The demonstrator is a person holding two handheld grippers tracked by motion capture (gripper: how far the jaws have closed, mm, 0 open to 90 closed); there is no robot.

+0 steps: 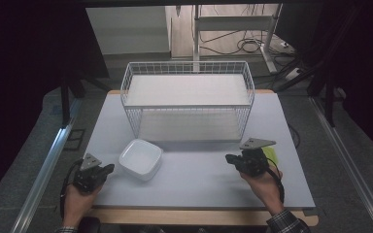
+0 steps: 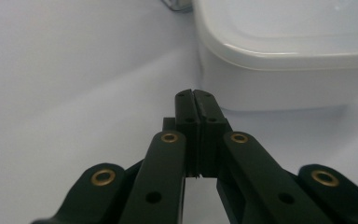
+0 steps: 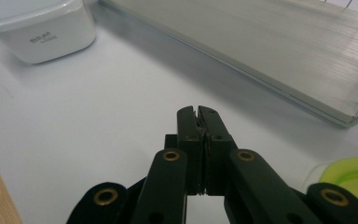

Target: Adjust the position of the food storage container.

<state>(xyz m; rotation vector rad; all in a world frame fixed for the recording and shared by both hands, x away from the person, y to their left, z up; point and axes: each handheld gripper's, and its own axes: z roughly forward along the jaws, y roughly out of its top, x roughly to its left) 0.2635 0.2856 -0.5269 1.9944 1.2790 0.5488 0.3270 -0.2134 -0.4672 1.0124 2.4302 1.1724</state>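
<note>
A white square plastic container (image 1: 141, 158) (image 2: 284, 51) (image 3: 39, 28) sits on the table in front of a white wire basket (image 1: 187, 99). My left gripper (image 1: 108, 169) (image 2: 196, 95) rests just left of the container, jaws pressed together and empty. My right gripper (image 1: 229, 158) (image 3: 198, 112) is at the right side of the table, also shut with nothing in it, pointing left toward the container. A yellow-green lid (image 1: 272, 154) (image 3: 352, 175) lies just behind the right gripper.
The pale tabletop (image 1: 194, 179) has a wooden front edge (image 1: 199, 216). The wire basket holds a flat white shelf board (image 3: 270, 51) at the back half of the table. Metal rails (image 1: 43, 170) run along both sides; cables lie on the floor beyond.
</note>
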